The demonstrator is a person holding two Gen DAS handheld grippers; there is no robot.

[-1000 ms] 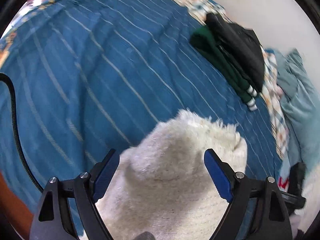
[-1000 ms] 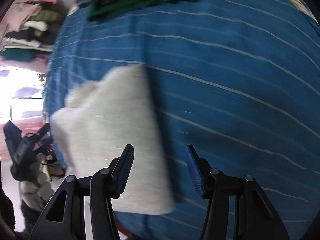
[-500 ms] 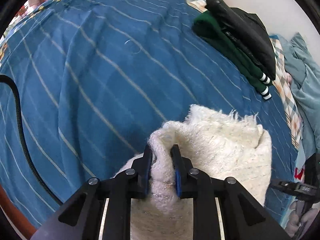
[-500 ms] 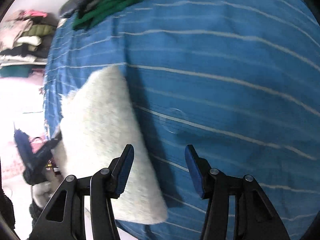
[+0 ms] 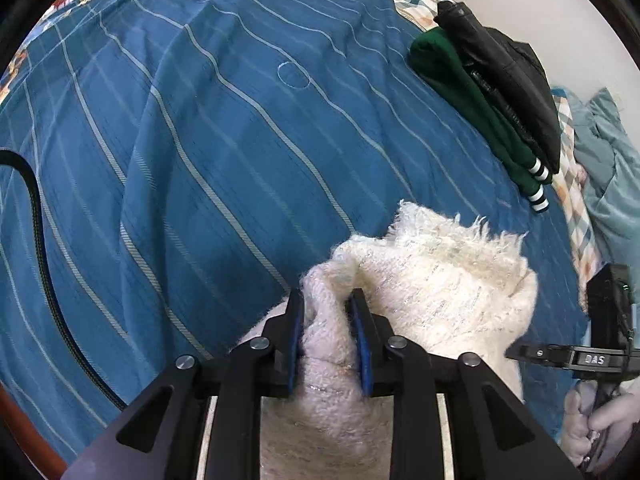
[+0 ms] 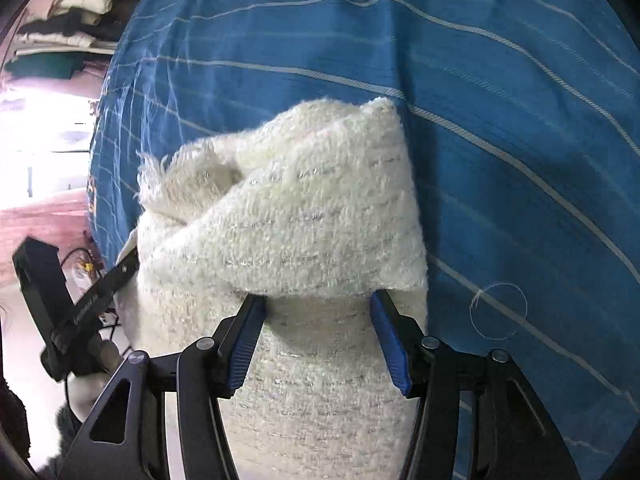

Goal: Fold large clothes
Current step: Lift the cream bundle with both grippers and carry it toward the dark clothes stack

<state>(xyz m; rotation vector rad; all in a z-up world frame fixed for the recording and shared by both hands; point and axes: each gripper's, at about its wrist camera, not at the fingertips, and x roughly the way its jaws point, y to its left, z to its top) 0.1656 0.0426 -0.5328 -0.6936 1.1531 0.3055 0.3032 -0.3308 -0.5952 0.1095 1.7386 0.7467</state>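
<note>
A white fuzzy sweater (image 5: 440, 280) lies bunched on the blue striped bedspread (image 5: 200, 140). My left gripper (image 5: 326, 300) points down at its near left part. Its blue pads pinch a raised fold of the knit, and the jaws are opening slightly with the fold still between them. In the right wrist view the sweater (image 6: 312, 208) is a folded heap. My right gripper (image 6: 318, 302) hovers over its near part, jaws apart, with the edge of the upper fold just over the fingertips and nothing pinched.
A folded dark green garment (image 5: 472, 96) under a black jacket (image 5: 512, 72) lies at the bed's far right. Teal cloth (image 5: 608, 168) is beyond it. A black cable (image 5: 36, 240) crosses the bedspread at left. Shelves of folded clothes (image 6: 68, 12) stand past the bed.
My left jaws went from wide apart to pinched on a fold of the sweater. My right gripper moved left from the bare bedspread to over the sweater, its jaws unchanged.
</note>
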